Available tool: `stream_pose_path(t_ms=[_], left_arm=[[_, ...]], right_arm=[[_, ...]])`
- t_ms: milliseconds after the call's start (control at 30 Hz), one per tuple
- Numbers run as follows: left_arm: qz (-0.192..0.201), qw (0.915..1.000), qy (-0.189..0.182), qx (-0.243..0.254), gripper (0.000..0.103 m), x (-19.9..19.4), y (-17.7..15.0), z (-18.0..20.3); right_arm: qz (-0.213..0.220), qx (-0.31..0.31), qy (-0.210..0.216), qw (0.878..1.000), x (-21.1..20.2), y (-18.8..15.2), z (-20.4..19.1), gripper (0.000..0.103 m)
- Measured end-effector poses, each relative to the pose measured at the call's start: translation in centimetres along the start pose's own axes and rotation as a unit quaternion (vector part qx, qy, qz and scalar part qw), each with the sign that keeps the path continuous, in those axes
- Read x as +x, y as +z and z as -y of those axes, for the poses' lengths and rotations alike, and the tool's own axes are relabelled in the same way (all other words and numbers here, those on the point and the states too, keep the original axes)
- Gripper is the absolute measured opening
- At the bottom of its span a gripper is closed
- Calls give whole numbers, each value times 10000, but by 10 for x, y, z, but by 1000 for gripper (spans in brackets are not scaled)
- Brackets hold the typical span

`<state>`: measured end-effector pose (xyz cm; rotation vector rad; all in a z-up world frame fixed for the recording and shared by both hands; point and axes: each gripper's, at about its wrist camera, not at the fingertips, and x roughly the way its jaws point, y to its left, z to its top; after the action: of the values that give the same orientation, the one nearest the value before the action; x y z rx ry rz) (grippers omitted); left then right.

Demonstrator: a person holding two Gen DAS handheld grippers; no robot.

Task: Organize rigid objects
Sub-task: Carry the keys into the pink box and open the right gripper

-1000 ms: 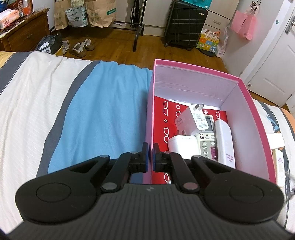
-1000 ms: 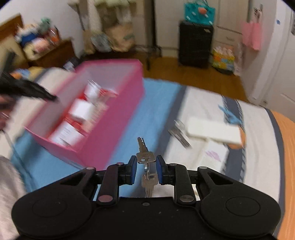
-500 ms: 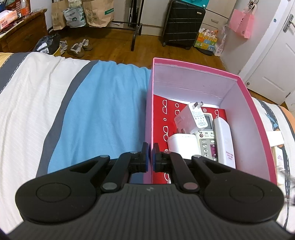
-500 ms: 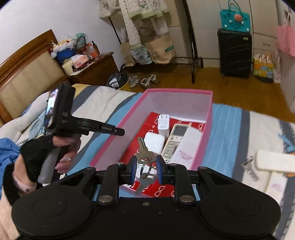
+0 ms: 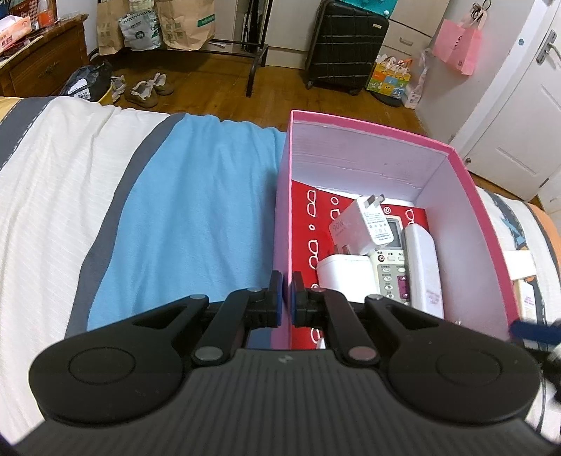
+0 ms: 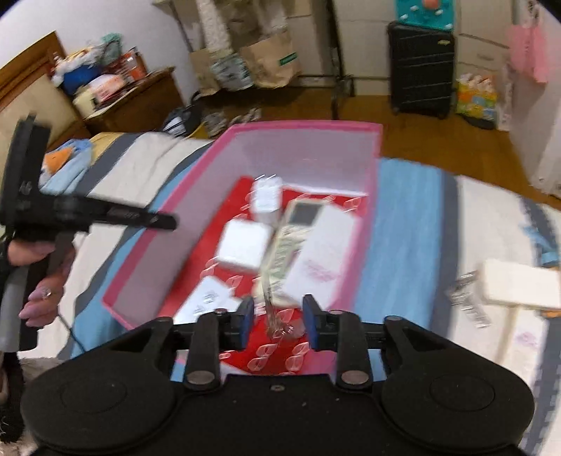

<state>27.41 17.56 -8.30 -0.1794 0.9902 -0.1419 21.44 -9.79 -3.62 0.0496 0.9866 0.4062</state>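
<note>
The right hand-held gripper [image 6: 277, 321] hangs over the near end of the pink box [image 6: 364, 224], its jaws having just been opening; they now stand apart, and a blurred set of keys [image 6: 271, 312] shows in the gap between the pads, touching neither as far as the smear lets one tell. The left hand-held gripper [image 5: 286, 298] is closed tight on the near left wall of the box [image 5: 284, 224], one pad outside and one inside, with the wall pinched between them; in the right wrist view a hand [image 6: 33, 277] holds that tool by its grip at the left edge of the frame. Inside the box, on a red liner with white spectacle prints [image 5: 315, 217], lie a square white charger [image 5: 345, 275], a remote [image 5: 391, 270] with a small screen, a long white case [image 5: 422, 270] beside it along the right wall, and, further in, a white plug adapter [image 5: 363, 224] leaning with its prongs up. A flat white item [image 6: 210, 298] lies near the box's front corner, too blurred to name. Outside the box, to the right on the bed [image 5: 196, 217], sit a white block [image 6: 520, 286] and a second bunch of keys [image 6: 468, 298] just beside it. Beyond the bed are shoes [image 5: 147, 91], paper bags [image 5: 184, 22] and a black suitcase [image 5: 345, 45] on the wooden floor.
</note>
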Motion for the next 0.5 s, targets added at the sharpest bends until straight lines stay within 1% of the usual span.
stream_pose_path(t_ms=[33, 67, 100, 133, 200, 267, 333, 367, 433, 500], left_arm=[[-11, 10000, 33, -9, 4, 1, 0, 0], [-20, 10000, 17, -28, 4, 1, 0, -1], [-23, 10000, 29, -19, 4, 1, 0, 0], [-22, 10000, 44, -7, 4, 1, 0, 1], [-20, 10000, 79, 19, 4, 1, 0, 3], [-30, 9999, 102, 13, 4, 1, 0, 4], [-39, 9999, 122, 18, 4, 1, 1, 4], [-45, 9999, 134, 28, 4, 1, 1, 5], [-56, 9998, 167, 63, 4, 2, 1, 7], [-70, 9997, 202, 83, 4, 2, 1, 9]], right_arm=[[43, 69, 150, 9999, -7, 2, 7, 42], [58, 190, 129, 9997, -17, 4, 17, 49], [112, 276, -54, 9995, -27, 6, 27, 49], [152, 330, -134, 9992, -35, 7, 35, 50], [179, 588, -164, 9980, -52, 7, 64, 51], [155, 821, -458, 9955, -64, 5, 88, 52], [9, 903, -803, 9927, -69, 1, 109, 53], [-171, 954, -934, 9909, -69, -1, 122, 53], [-446, 1161, -1126, 9858, -66, -6, 145, 53], [-664, 1345, -1211, 9812, -60, -14, 163, 53]])
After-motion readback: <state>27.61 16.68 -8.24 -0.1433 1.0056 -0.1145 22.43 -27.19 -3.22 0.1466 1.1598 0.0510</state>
